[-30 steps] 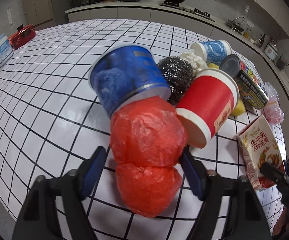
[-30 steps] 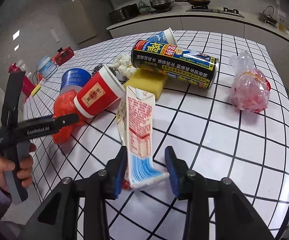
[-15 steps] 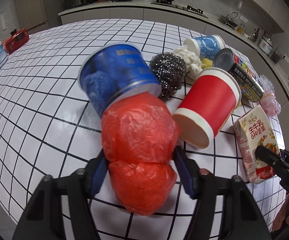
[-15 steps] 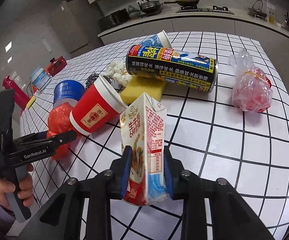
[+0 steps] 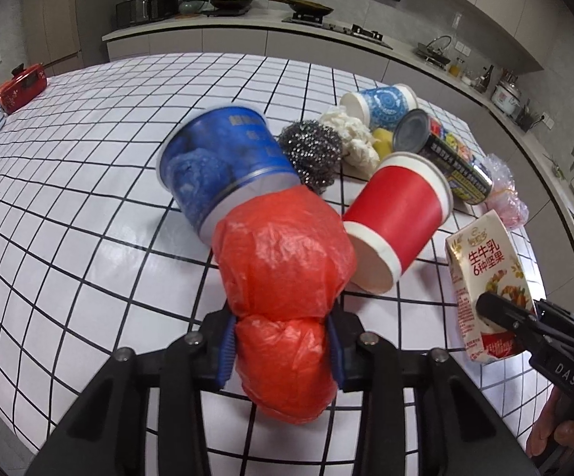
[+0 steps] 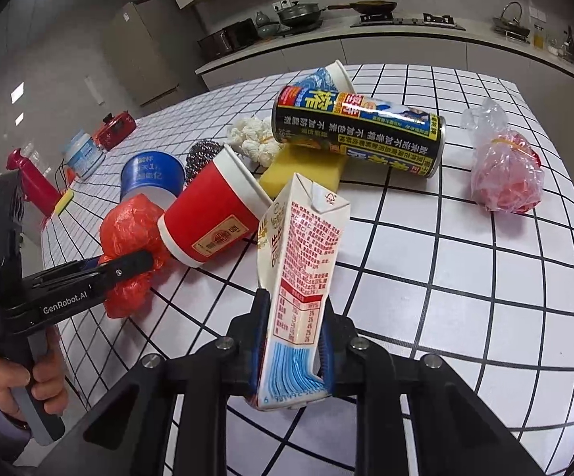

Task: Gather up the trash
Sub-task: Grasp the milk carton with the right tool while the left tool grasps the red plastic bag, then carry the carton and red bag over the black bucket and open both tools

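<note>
My left hand-held gripper (image 5: 283, 351) has just closed on the red bag (image 5: 283, 289) at the near left; my right hand-held gripper (image 6: 293, 351) pinches the milk carton (image 6: 299, 277) near the surface (image 6: 465, 277). Next, I'd lift both clear.

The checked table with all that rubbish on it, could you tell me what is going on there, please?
A person is collecting trash with a handheld gripper in each hand. The left gripper has just closed on a red plastic bag; the right gripper has clamped the base of a milk carton. A red paper cup, blue tub, steel scourer and tall can lie on the table.
</note>
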{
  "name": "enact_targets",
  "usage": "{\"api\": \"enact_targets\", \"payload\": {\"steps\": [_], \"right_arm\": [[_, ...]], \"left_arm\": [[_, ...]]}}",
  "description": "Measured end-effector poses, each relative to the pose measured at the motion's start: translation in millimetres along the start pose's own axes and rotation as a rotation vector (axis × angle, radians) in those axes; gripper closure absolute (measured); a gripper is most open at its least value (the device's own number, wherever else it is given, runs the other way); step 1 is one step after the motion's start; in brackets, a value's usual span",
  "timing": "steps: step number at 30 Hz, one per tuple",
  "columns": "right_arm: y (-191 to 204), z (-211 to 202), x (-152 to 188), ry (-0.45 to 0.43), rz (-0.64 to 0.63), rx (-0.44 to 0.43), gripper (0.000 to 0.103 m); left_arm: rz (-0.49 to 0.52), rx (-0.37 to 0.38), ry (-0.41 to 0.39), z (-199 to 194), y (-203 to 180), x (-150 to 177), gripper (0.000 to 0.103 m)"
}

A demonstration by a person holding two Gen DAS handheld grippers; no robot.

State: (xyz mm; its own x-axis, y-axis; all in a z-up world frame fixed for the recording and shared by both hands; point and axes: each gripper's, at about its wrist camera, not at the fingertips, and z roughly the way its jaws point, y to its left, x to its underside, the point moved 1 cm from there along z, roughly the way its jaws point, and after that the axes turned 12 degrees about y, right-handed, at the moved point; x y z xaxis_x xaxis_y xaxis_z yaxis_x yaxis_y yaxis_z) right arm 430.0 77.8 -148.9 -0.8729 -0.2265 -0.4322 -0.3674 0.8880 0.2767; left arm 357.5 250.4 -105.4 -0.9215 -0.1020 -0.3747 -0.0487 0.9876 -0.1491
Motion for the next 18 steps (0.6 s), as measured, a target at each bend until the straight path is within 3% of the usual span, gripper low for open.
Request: {"api": "enact_targets", "payload": {"steps": [12, 18], "right_arm": [[-4, -40, 22, -0.090, 0.105, 0.022, 0.079], [-21, -65, 45, -0.138, 0.199, 0.087, 0.079]], "left_arm": [[0.085, 0.083, -0.082, -36, -13, 3, 0.065], [0.187, 0.164, -0.059, -33, -47, 4, 0.065]]}}
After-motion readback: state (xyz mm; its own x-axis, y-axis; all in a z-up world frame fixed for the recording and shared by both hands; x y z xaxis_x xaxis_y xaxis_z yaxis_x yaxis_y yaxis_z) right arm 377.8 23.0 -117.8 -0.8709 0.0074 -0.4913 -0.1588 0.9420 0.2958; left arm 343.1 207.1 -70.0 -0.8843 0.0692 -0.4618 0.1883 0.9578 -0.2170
